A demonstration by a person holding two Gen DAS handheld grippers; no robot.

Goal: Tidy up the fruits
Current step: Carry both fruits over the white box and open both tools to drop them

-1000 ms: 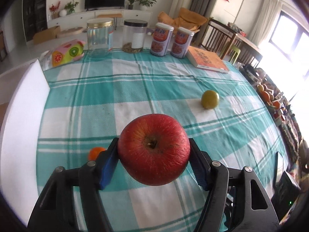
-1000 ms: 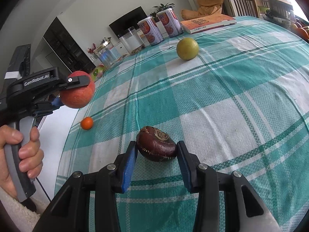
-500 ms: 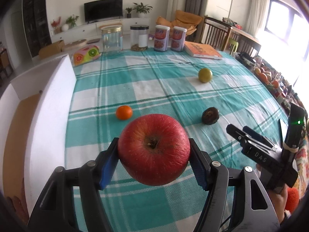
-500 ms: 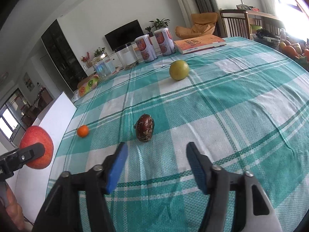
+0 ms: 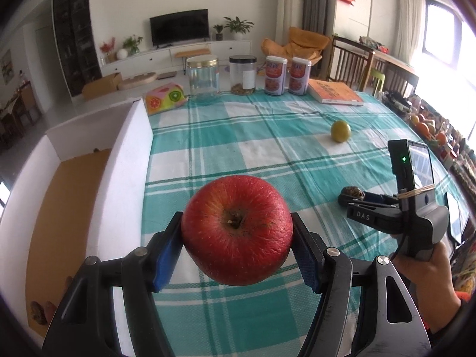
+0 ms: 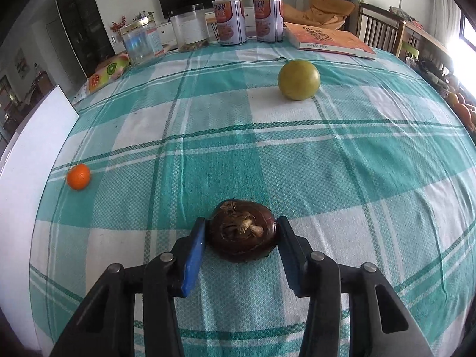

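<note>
Red round apple (image 5: pixel 237 233) sits clamped in our left gripper (image 5: pixel 237 247) for boxing; right gripper (image 6: pixel 241 239) brackets the dark brown chestnut-like fruit (image 6: pixel 241 233), contact unclear.

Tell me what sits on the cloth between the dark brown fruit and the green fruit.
Nothing: in the right wrist view, only bare checked cloth lies between the brown fruit and the green fruit.

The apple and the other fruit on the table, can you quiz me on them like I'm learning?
1. True or false: the left claw holds the apple.
2. What sits between the fingers of the right claw? A) the orange B) the brown fruit C) the green fruit
3. Fill in: the book lies behind the ____ fruit.

Key: 1 true; 2 B; 3 green.
</note>
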